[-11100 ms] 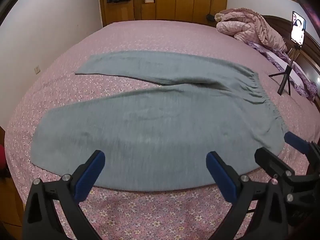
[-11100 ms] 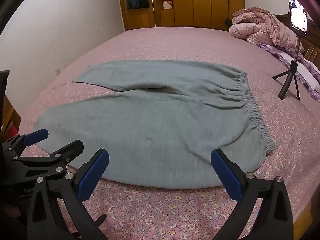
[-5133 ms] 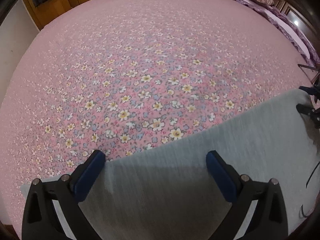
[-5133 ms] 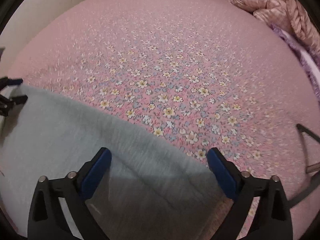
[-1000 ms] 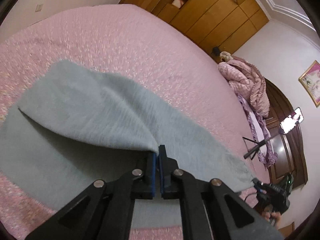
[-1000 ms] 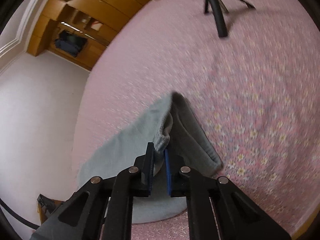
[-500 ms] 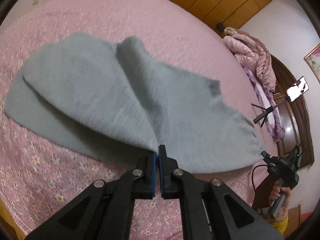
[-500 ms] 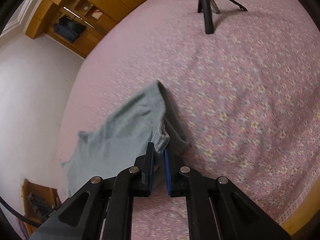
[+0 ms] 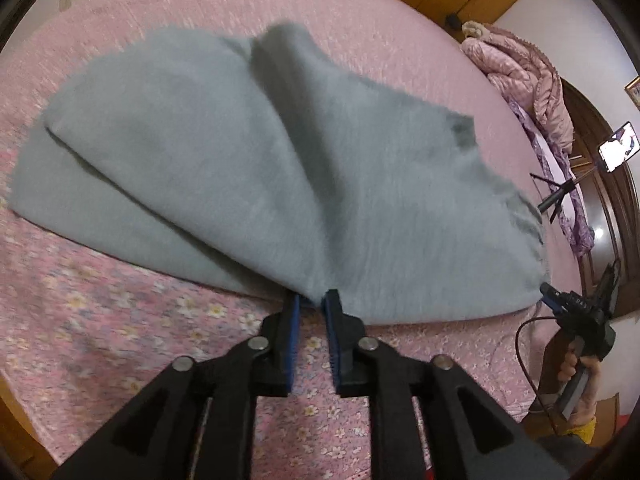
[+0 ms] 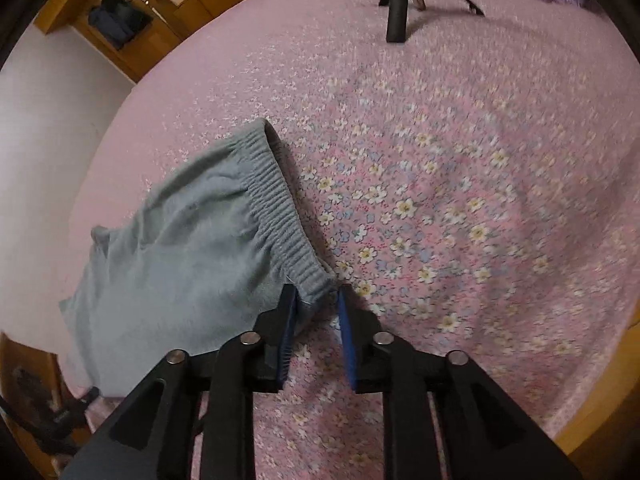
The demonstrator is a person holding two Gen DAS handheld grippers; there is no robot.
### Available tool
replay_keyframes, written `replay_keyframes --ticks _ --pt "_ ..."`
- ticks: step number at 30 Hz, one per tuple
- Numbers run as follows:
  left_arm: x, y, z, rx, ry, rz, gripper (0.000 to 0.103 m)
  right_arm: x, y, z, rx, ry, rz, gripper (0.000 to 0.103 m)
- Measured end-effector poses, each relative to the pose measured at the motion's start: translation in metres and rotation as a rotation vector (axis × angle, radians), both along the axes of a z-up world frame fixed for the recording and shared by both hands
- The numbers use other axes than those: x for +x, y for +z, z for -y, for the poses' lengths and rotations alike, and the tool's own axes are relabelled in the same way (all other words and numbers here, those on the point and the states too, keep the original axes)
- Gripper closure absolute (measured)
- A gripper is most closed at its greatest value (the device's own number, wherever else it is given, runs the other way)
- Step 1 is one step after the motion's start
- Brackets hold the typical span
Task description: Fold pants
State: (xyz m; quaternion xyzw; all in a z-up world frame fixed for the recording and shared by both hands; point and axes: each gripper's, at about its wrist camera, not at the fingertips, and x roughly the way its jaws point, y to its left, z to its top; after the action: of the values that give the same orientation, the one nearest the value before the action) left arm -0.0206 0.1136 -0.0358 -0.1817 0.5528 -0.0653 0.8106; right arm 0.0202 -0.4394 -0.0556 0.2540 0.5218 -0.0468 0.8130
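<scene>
Grey pants point(image 9: 224, 148) lie on the pink floral bed point(image 9: 100, 320), folded lengthwise with one leg over the other and a raised crease down the middle. My left gripper point(image 9: 313, 297) is at the near edge of the legs. Its jaws are opening, and the cloth's corner sits loose in the gap. In the right wrist view the elastic waistband point(image 10: 280, 208) runs toward my right gripper point(image 10: 317, 289). Its jaws are opening too, with the waistband's corner between them, by the left pad. A hand holds the right gripper point(image 9: 560, 304) at the waist end.
A phone point(image 9: 618, 152) on a black tripod point(image 10: 396, 8) stands on the bed beyond the waistband. A pink quilt point(image 9: 520, 60) is bunched by the dark headboard. Wooden wardrobes point(image 10: 132, 20) line the far wall. The bed's wooden edge point(image 10: 592, 428) is close on the right.
Both grippers came down toward the bed and their jaws parted, from shut on the cloth to a visible gap. The lifted fold of the pants settled flatter.
</scene>
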Motion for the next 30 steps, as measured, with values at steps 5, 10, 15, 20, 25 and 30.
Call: replay_keyframes --ticks 5,10,15,20,25,30 --pt "-0.012 0.024 -0.026 0.066 0.061 0.083 0.071 -0.006 0.037 -0.030 -0.153 0.055 0.024 0.082" --pt "-0.014 0.027 -0.059 0.119 0.168 0.112 0.069 -0.001 0.059 -0.066 -0.242 0.147 0.073 0.081" --pt "-0.006 0.019 -0.101 0.107 0.286 0.125 0.069 0.009 0.061 -0.104 -0.206 0.273 0.095 0.075" --pt "0.010 0.006 -0.131 0.072 0.364 0.114 0.069 0.024 0.041 -0.139 -0.188 0.361 0.052 0.075" --pt "0.022 -0.006 -0.145 0.024 0.393 0.113 0.069 0.034 0.024 -0.168 -0.196 0.420 0.027 0.075" --pt "0.041 -0.013 -0.144 0.049 0.437 0.134 0.069 0.040 0.009 -0.176 -0.212 0.422 0.007 0.075"
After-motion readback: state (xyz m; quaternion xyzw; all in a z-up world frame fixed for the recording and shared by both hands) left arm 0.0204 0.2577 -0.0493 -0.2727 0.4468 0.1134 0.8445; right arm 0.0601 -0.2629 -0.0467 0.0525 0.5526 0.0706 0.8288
